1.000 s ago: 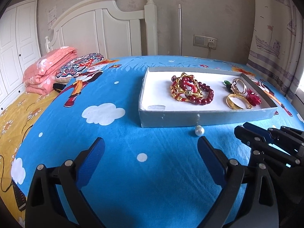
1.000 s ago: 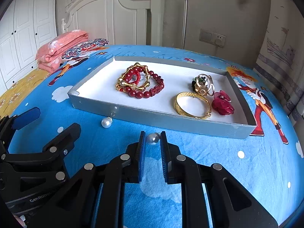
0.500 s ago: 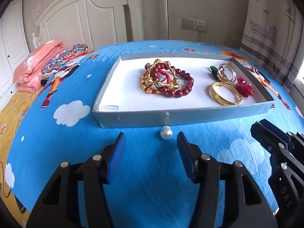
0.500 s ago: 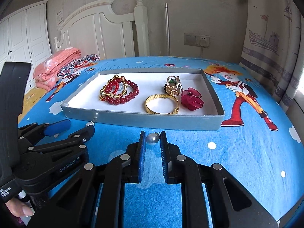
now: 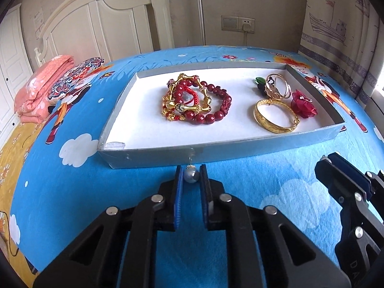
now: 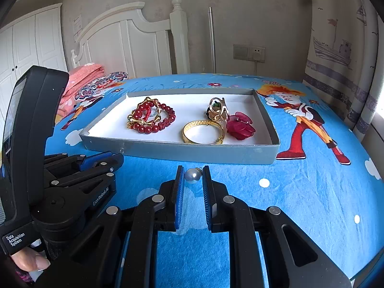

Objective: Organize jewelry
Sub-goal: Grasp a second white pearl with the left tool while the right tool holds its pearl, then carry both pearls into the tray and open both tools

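From the left wrist, a shallow grey cardboard tray (image 5: 148,158) with a white floor lies on the blue cartoon bedsheet (image 5: 72,192). It holds a tangle of red-bead and gold bracelets (image 5: 195,100) at centre, and on the right a gold bangle (image 5: 276,117), gold rings (image 5: 276,87) and a red flower clip (image 5: 303,104). The left gripper (image 5: 191,176) is closing, pads pinching a pearl earring (image 5: 191,175) just before the tray's near wall.

From the right wrist, the right gripper (image 6: 193,176) pinches a second pearl earring (image 6: 192,175) near that wall. The left tool reads "GenRobot.AI" and "Data Acquisition System".
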Demonstrator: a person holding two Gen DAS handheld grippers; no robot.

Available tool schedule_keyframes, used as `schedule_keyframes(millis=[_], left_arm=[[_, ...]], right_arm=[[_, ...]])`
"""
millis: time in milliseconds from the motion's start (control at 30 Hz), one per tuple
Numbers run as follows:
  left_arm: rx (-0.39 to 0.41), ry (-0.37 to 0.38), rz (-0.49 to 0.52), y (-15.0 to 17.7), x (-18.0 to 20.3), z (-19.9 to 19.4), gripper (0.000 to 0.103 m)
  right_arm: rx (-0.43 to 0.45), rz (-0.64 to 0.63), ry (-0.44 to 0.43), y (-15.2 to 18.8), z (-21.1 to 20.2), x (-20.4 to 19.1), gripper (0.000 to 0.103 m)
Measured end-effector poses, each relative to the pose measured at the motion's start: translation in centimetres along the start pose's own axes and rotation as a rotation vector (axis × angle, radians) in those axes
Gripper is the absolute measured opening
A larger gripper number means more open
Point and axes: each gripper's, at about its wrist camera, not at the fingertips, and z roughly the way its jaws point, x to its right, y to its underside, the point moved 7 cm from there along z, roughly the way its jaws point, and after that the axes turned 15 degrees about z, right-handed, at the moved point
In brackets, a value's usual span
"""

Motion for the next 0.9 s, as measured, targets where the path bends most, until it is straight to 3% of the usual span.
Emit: schedule_keyframes(millis=[300, 567, 900], left_arm=[[0.096, 0.003, -0.065, 1.9, -1.2, -2.5, 0.013], [0.211, -0.069, -0.057, 3.2, -1.2, -6.7, 0.013], [0.241, -0.091, -0.075, 3.6, -1.4, -7.6, 0.013]], right_arm=[[0.014, -0.029, -0.009, 0.8, -1.0, -0.6, 0.015], [0.041, -0.058, -0.016, 1.1, -1.8, -1.6, 0.015], [0.081, -0.067, 0.000, 0.8, -2.1, -1.9, 0.015]])
